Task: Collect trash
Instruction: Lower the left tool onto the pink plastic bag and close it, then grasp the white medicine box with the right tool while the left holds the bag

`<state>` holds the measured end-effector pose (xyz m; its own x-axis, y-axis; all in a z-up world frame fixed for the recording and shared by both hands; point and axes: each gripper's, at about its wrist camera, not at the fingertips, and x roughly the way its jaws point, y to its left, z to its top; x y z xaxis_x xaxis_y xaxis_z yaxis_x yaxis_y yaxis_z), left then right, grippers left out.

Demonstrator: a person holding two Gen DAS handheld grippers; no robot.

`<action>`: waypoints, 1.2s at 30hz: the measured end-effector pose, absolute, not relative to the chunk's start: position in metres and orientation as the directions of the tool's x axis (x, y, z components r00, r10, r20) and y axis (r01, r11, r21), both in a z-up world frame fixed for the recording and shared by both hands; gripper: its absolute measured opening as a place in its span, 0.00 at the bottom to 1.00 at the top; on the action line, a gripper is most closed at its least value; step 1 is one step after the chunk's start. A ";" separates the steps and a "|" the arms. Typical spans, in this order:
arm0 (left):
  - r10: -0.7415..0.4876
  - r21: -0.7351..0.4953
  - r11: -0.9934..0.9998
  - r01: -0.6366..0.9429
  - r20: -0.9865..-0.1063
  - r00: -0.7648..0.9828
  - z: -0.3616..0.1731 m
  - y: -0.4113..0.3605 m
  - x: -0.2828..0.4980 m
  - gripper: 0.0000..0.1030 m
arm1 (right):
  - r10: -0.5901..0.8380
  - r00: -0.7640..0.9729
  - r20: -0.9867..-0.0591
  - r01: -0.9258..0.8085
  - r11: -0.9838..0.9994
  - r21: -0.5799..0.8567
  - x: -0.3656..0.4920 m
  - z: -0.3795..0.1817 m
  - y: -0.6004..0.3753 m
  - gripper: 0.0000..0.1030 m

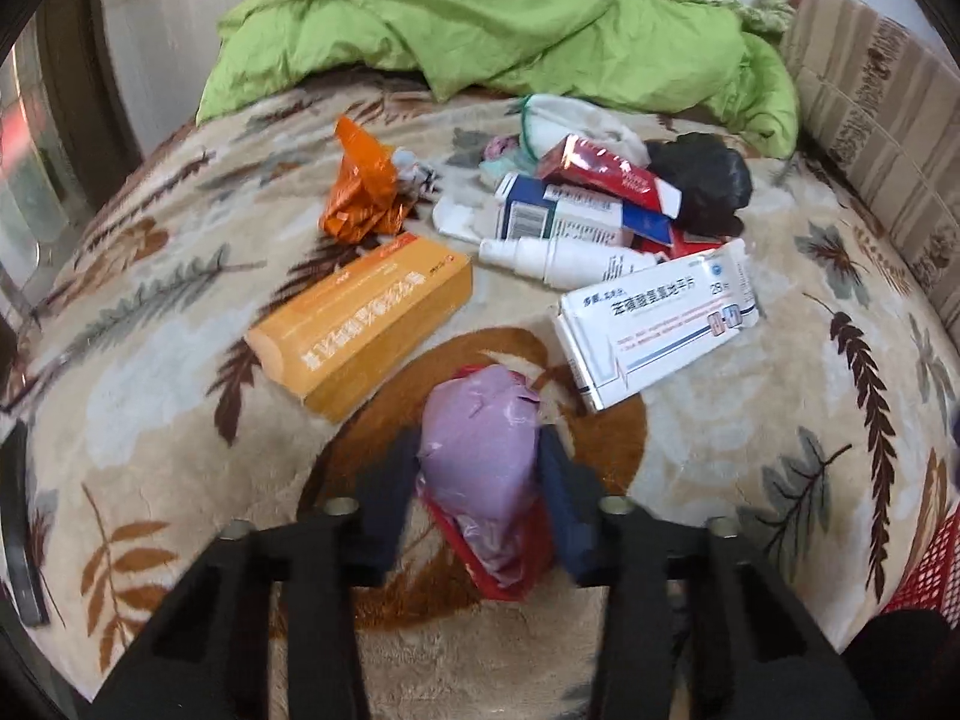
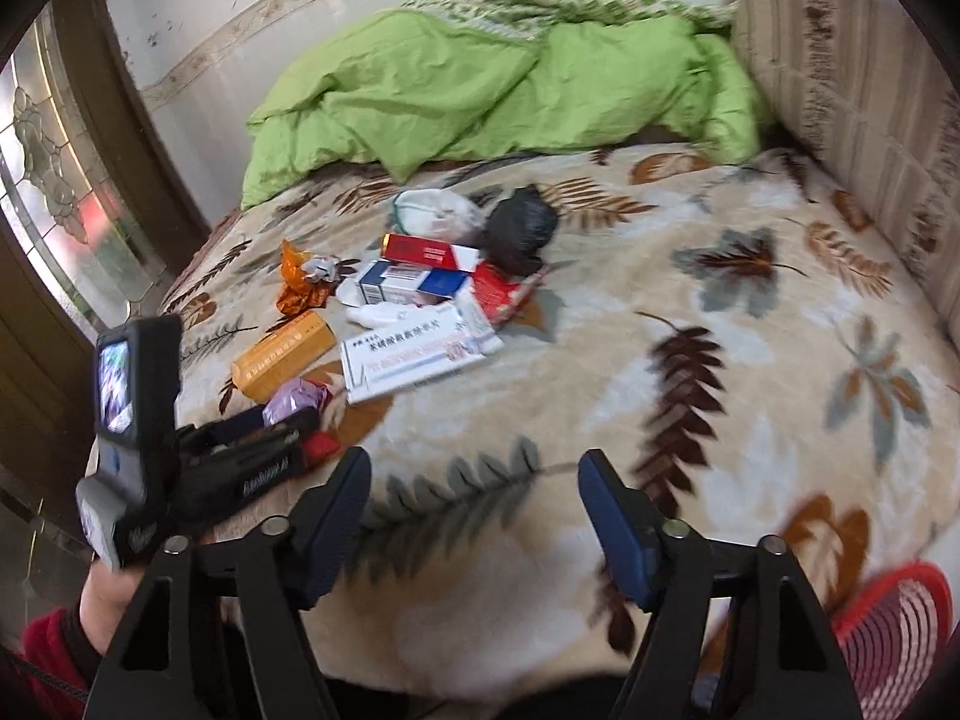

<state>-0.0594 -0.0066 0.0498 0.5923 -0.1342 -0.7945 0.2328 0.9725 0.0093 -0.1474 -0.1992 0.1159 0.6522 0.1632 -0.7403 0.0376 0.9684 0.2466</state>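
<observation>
My left gripper (image 1: 480, 456) is shut on a crumpled pink and red wrapper (image 1: 480, 468), just above the leaf-patterned blanket (image 1: 750, 408). It also shows in the right wrist view (image 2: 294, 402) at the left. Ahead lie an orange box (image 1: 360, 330), a white pill box (image 1: 654, 330), a white spray bottle (image 1: 558, 258), a blue-white box (image 1: 570, 216), a red box (image 1: 606, 171), an orange foil wrapper (image 1: 363, 189) and a black bag (image 1: 702, 180). My right gripper (image 2: 474, 480) is open and empty over bare blanket, right of the pile (image 2: 420, 288).
A green quilt (image 1: 480, 24) is bunched at the bed's far end. A striped cushion (image 1: 882, 96) lines the right side. A red mesh basket (image 2: 894, 630) sits at the near right edge, also in the left wrist view (image 1: 930, 570). A glazed door (image 2: 54, 192) stands left.
</observation>
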 end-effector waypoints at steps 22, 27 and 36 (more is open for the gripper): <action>-0.174 -0.065 0.978 0.197 -0.774 0.609 0.054 0.013 -0.053 0.34 | 0.306 0.527 -0.793 -0.090 0.948 0.306 -0.010 0.055 -0.198 0.10; -0.174 -0.066 0.978 0.196 -0.774 0.608 0.054 0.013 -0.053 0.34 | 0.324 0.529 -0.785 -0.091 0.941 0.327 -0.050 0.067 -0.194 0.09; -0.168 -0.069 0.981 0.181 -0.769 0.617 0.055 0.017 -0.055 0.34 | 0.275 0.466 -0.841 -0.149 0.961 0.232 -0.103 0.075 -0.189 0.43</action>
